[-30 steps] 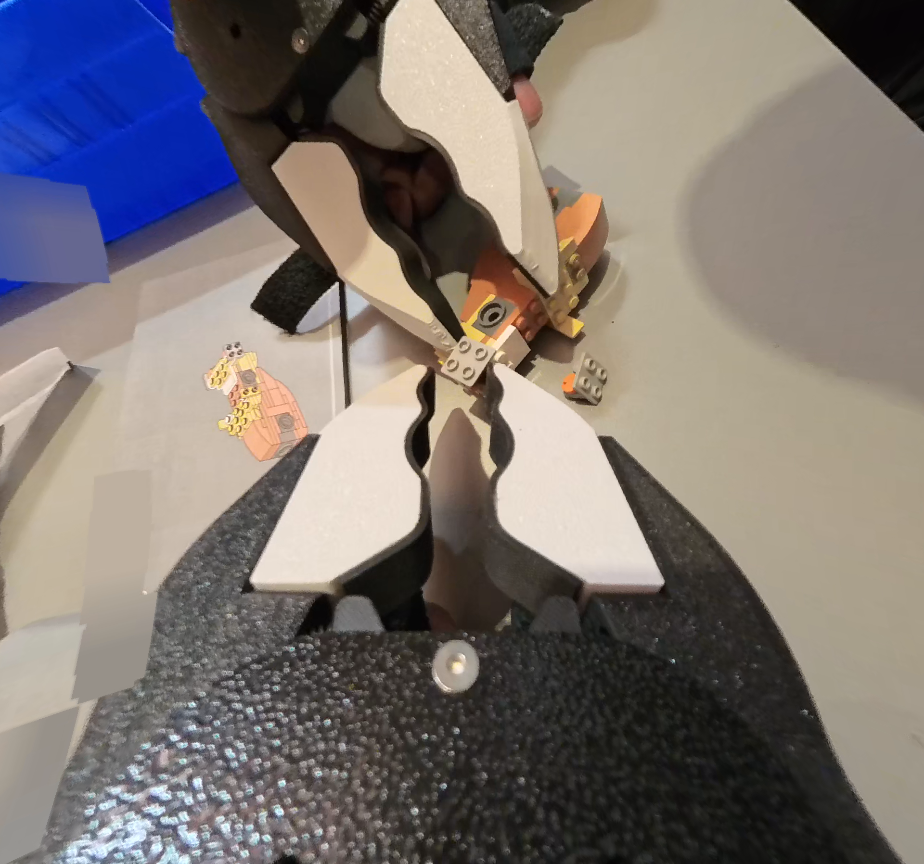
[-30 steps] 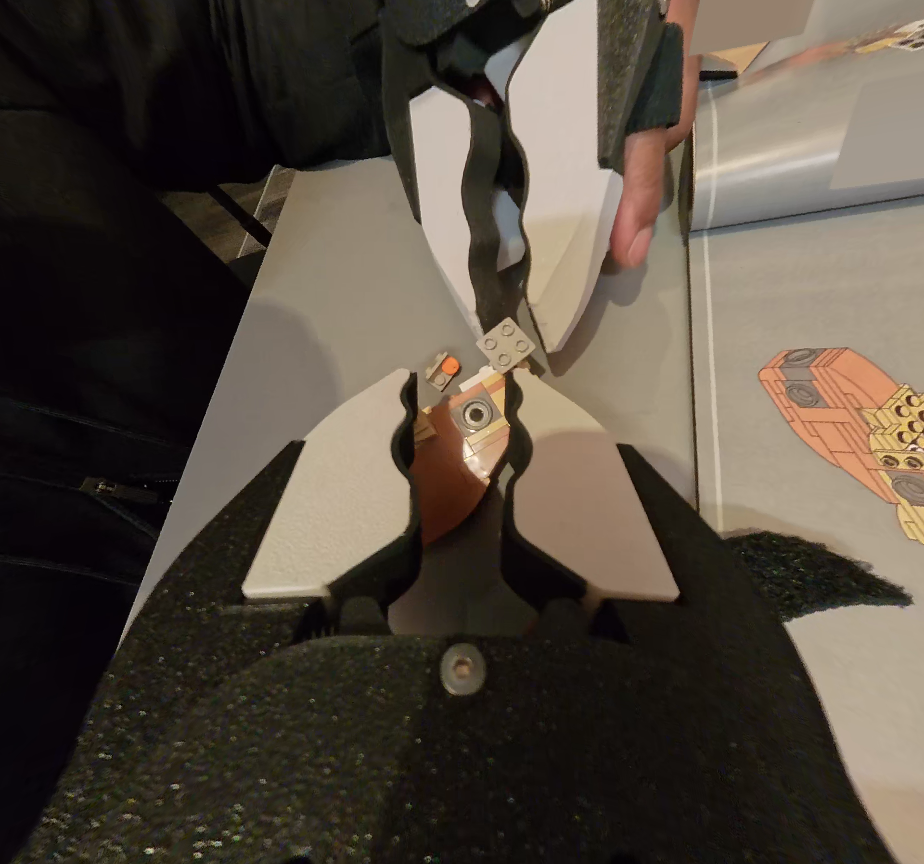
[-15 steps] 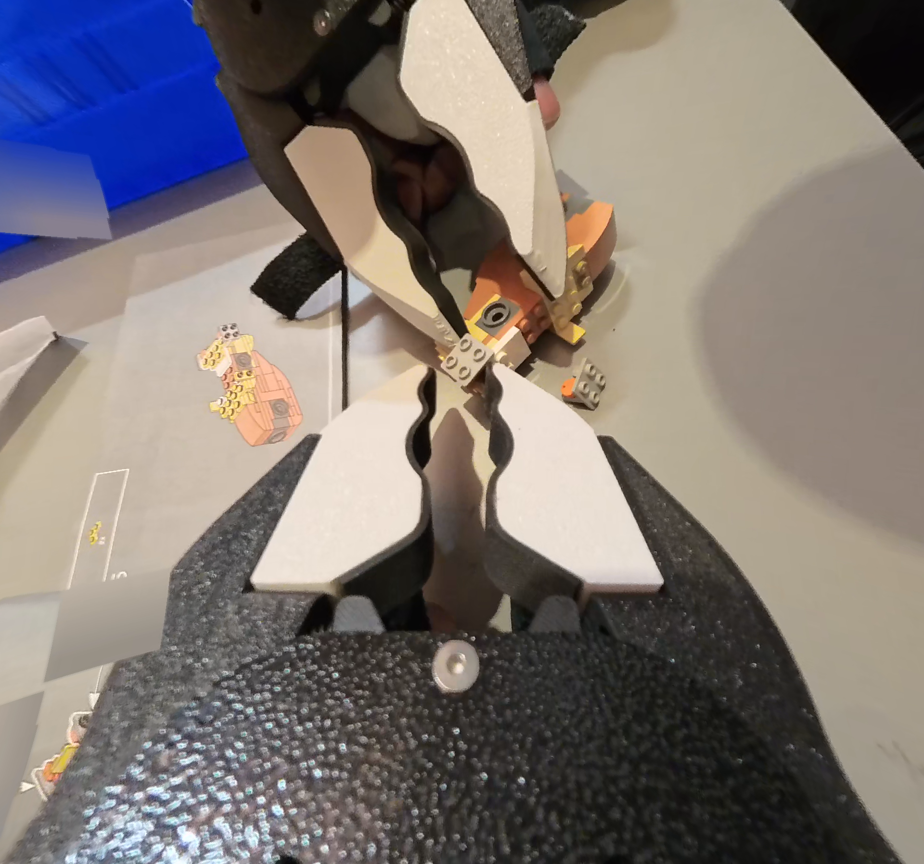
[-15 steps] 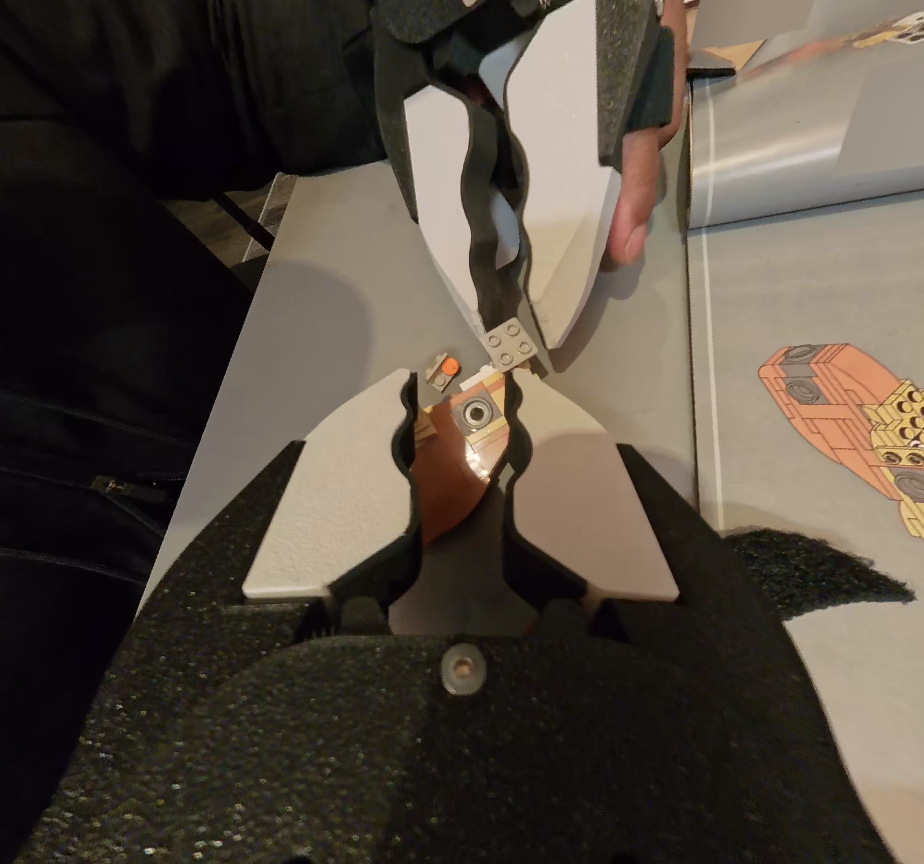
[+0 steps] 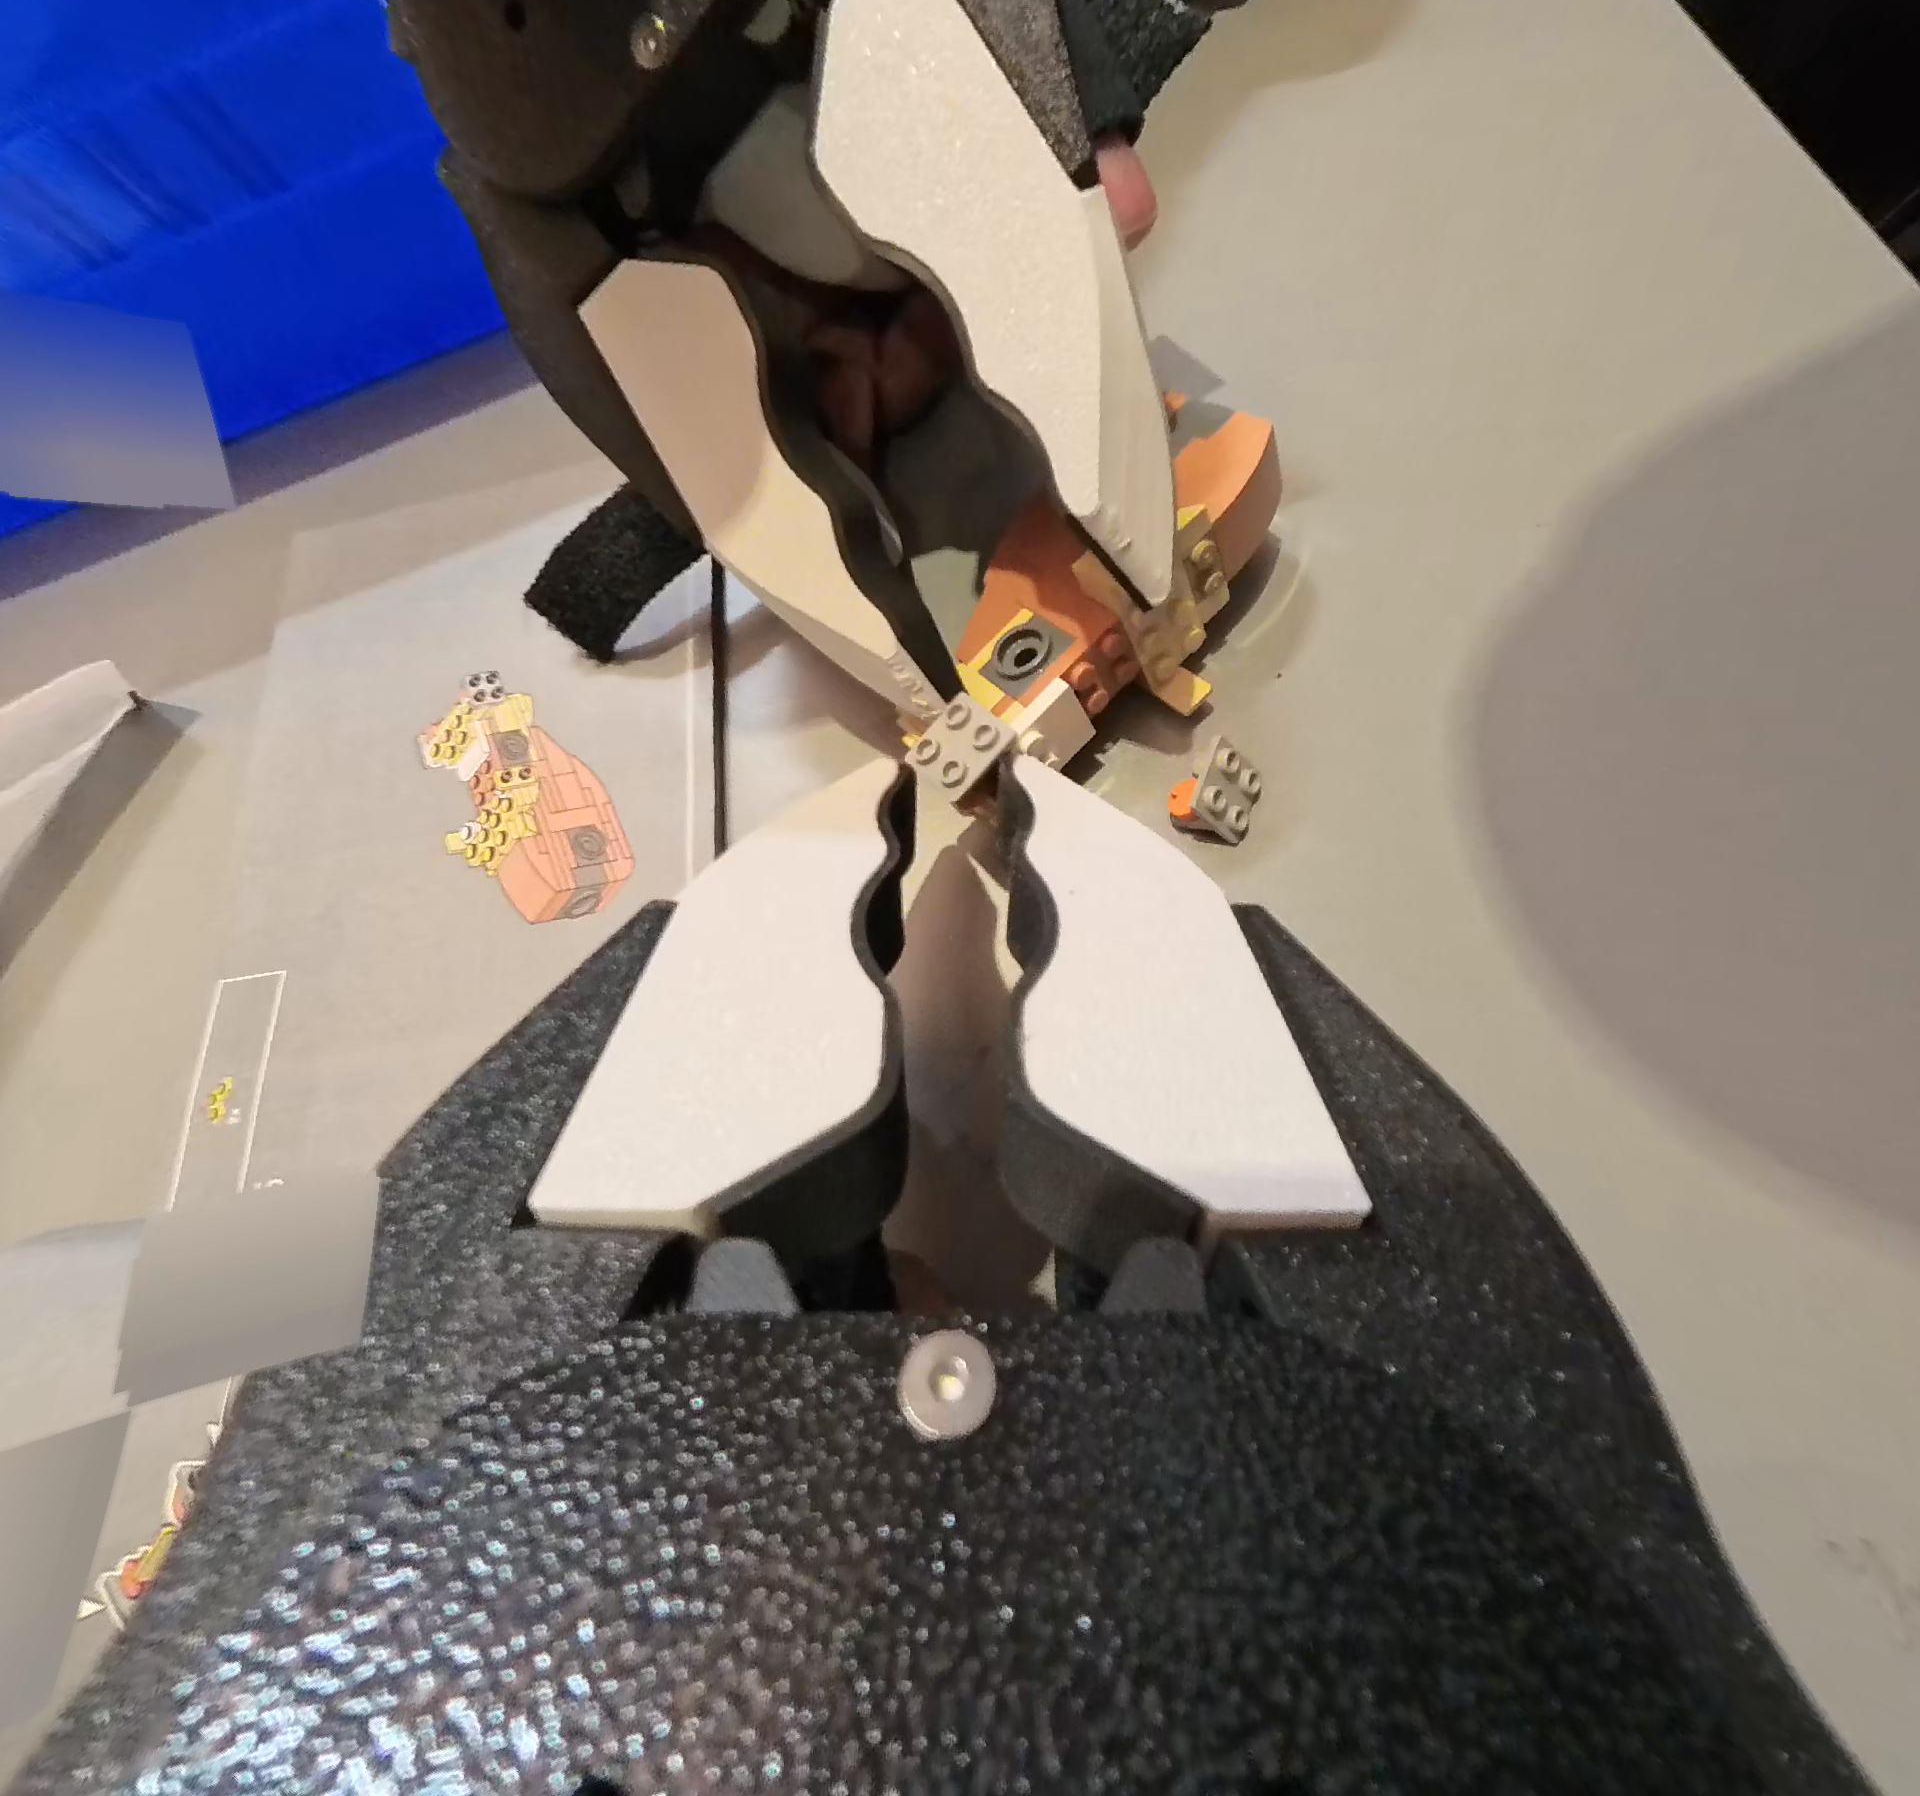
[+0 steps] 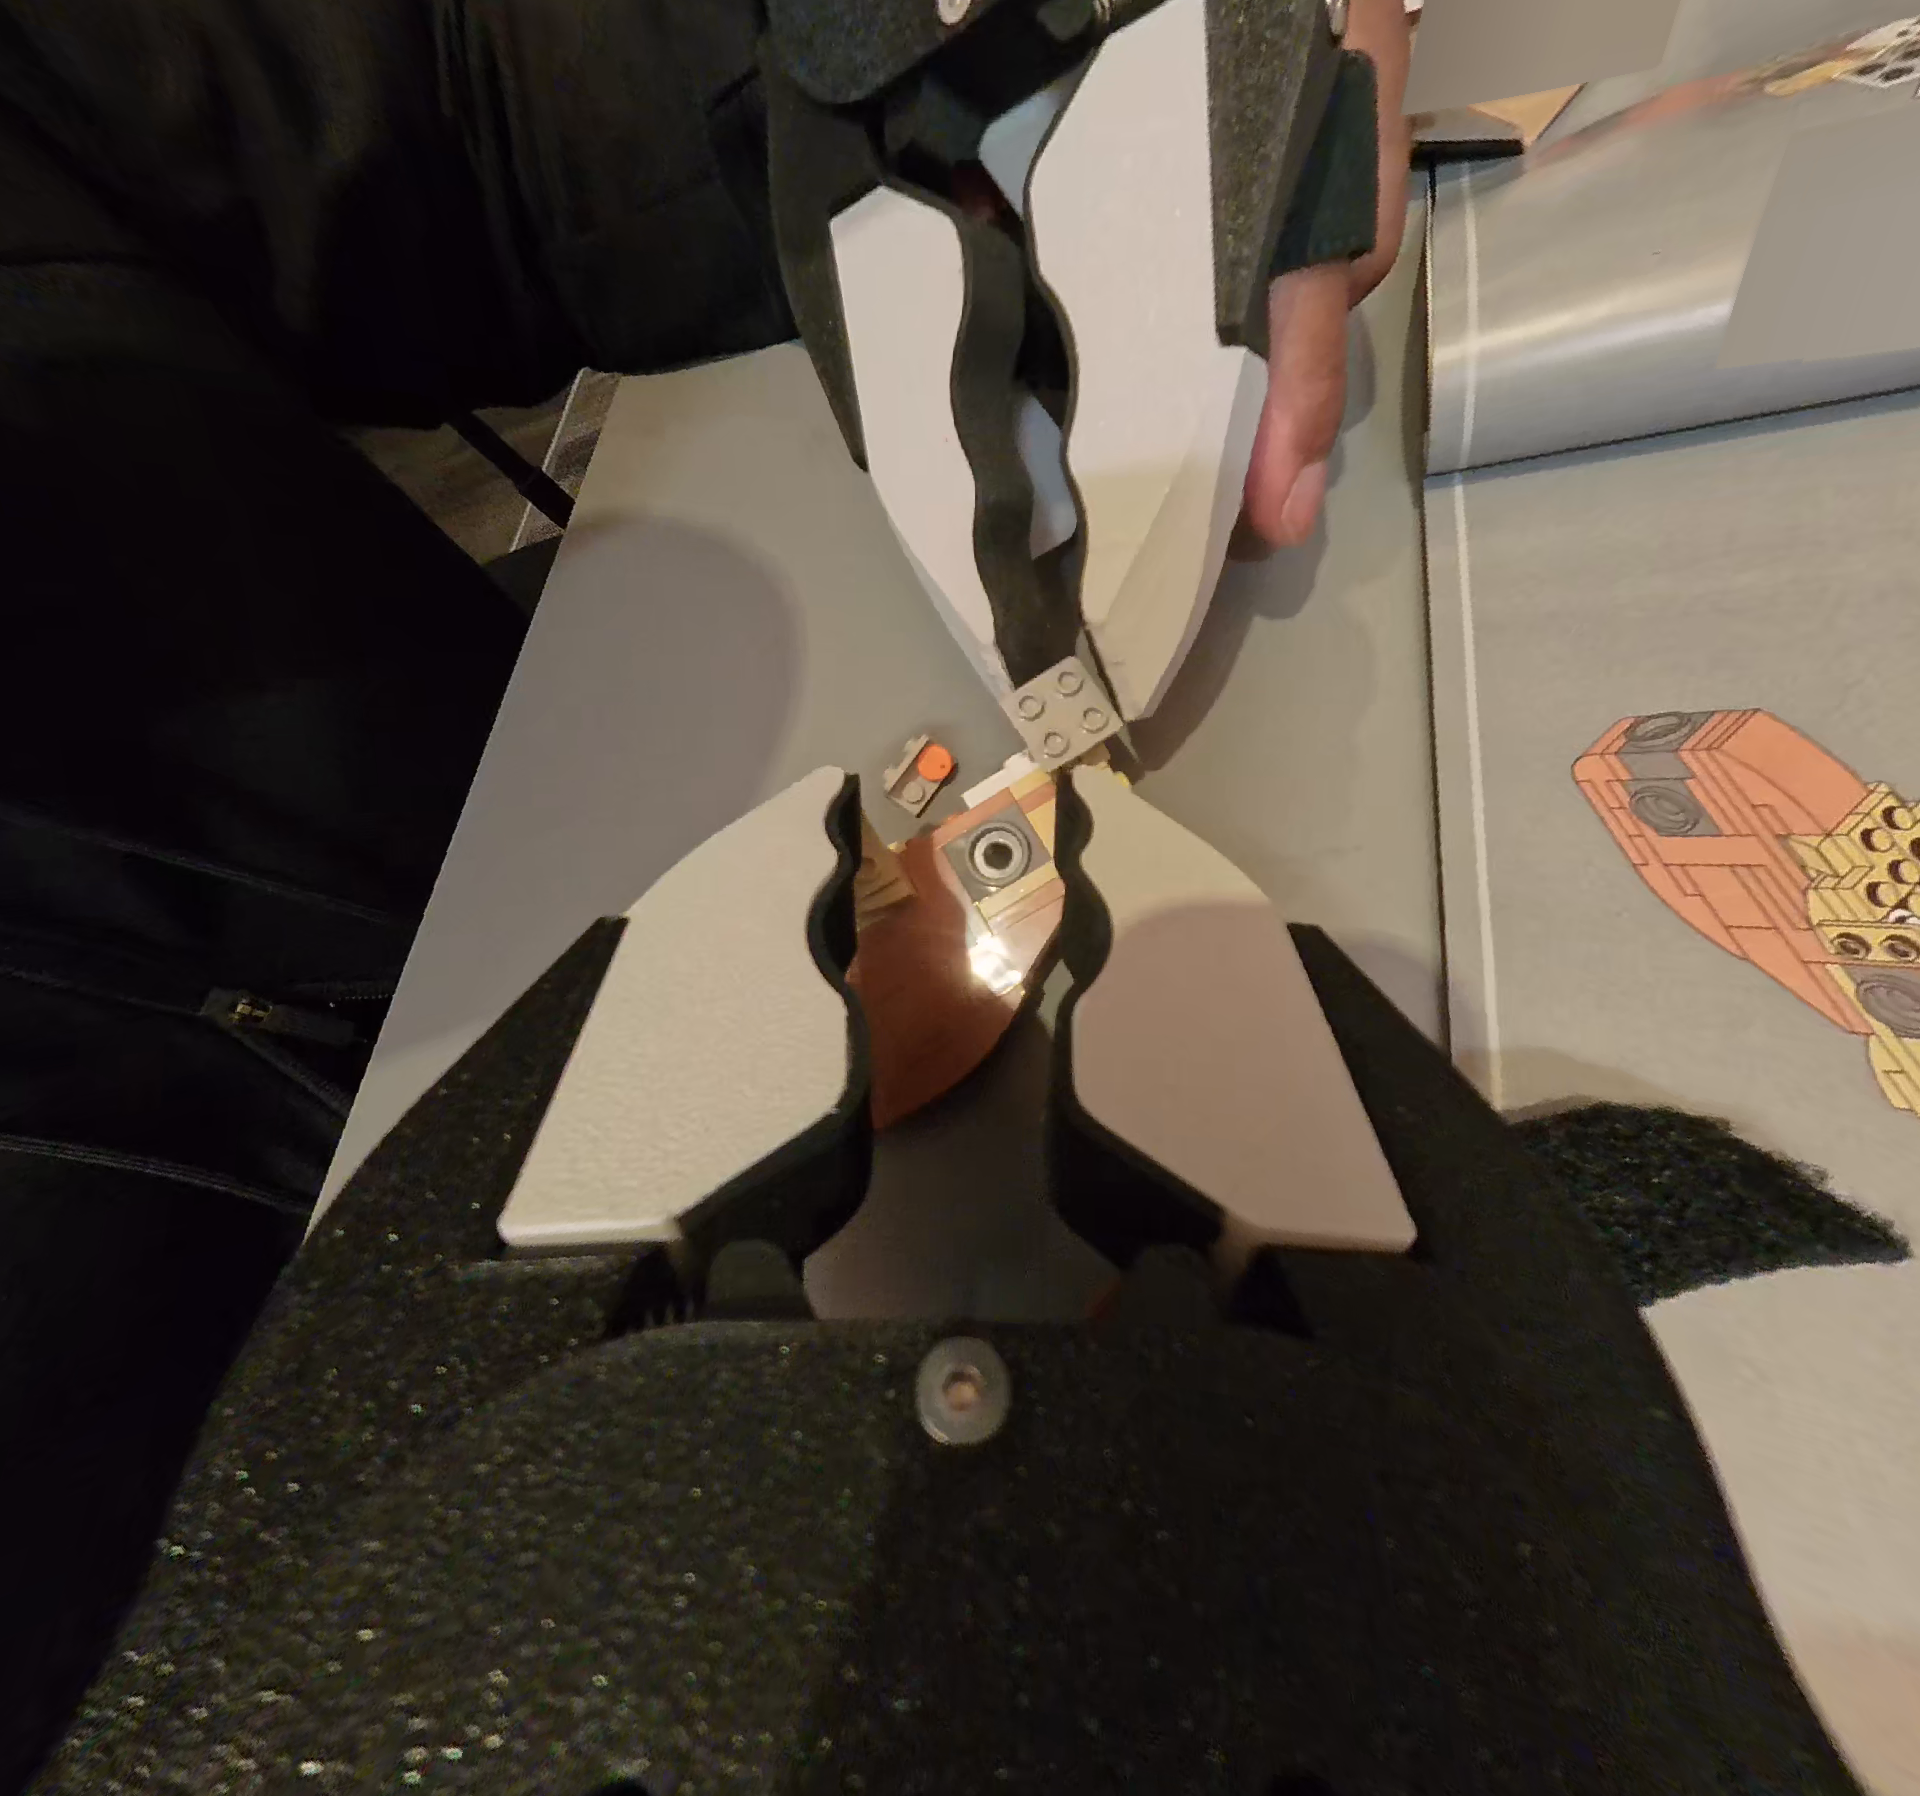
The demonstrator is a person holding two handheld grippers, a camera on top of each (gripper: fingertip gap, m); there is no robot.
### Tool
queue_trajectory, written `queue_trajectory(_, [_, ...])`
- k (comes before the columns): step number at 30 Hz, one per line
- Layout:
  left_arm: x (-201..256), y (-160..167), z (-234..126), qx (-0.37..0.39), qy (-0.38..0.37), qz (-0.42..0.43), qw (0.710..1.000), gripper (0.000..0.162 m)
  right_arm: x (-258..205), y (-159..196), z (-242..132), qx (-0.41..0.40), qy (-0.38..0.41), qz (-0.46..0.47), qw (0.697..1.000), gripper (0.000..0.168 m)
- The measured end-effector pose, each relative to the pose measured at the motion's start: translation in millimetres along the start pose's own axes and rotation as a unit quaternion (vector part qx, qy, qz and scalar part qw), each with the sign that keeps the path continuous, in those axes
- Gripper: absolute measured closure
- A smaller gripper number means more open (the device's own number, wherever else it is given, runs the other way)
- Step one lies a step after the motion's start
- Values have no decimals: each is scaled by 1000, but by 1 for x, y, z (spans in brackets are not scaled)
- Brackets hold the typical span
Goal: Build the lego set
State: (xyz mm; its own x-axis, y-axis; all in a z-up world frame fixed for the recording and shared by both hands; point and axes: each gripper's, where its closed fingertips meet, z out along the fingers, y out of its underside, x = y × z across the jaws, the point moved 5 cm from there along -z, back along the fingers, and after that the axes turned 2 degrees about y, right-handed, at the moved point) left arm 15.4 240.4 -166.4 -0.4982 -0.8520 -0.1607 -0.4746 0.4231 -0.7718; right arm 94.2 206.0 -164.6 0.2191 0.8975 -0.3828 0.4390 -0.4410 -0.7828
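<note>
Pinching a small grey four-stud plate (image 5: 961, 744) by its edge, the left gripper (image 5: 961, 770) meets the right gripper (image 6: 961, 790), which clamps the orange-brown brick model (image 6: 961, 967) resting on the grey table (image 5: 1455, 458). A loose grey plate with an orange stud (image 5: 1218, 790) lies just beside the model; bare tabletop lies beyond, and the printed instruction sheet (image 5: 436, 811) lies on the other side.

Two grippers (image 5: 956, 790) (image 6: 961, 811), three lego pieces (image 5: 961, 754).

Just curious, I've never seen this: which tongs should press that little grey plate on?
The left tongs: they pinch the grey plate right at the orange model, which the right tongs clamp.
</note>
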Motion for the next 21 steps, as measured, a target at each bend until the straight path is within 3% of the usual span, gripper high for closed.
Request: queue_trajectory(21, [2,4,-2,-21,-1,-15,1000,137,0,0,0,0,-3,2,1000,132])
